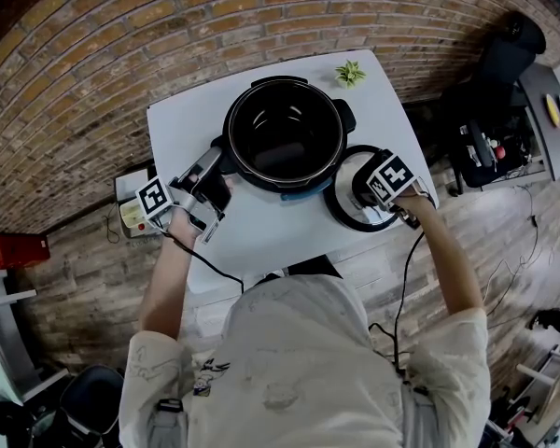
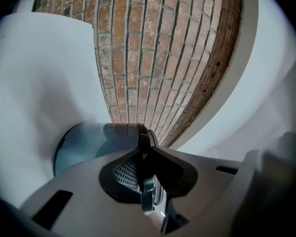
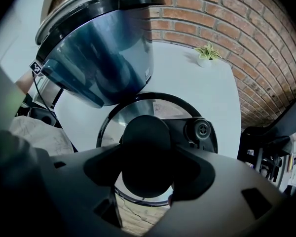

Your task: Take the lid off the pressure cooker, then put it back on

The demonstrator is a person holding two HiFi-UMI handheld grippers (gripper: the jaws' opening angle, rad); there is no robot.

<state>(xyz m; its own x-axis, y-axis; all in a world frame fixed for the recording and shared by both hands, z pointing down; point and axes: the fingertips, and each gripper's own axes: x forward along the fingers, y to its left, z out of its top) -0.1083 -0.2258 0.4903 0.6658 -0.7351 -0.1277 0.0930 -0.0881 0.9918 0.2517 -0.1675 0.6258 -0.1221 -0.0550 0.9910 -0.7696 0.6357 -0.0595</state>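
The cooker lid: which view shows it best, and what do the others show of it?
The right gripper view: the lid fills the middle, steel top, valve and black knob between the jaws. The head view shows it small, lying beside the cooker, partly under the right gripper. The left gripper view shows none of it.

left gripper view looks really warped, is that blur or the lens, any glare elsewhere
Left gripper view: lens distortion, the brick wall bows and the corners go black; the cooker close by looks soft. Right gripper view: the steel lid gleams round its knob. Head view: evenly lit, sharp.
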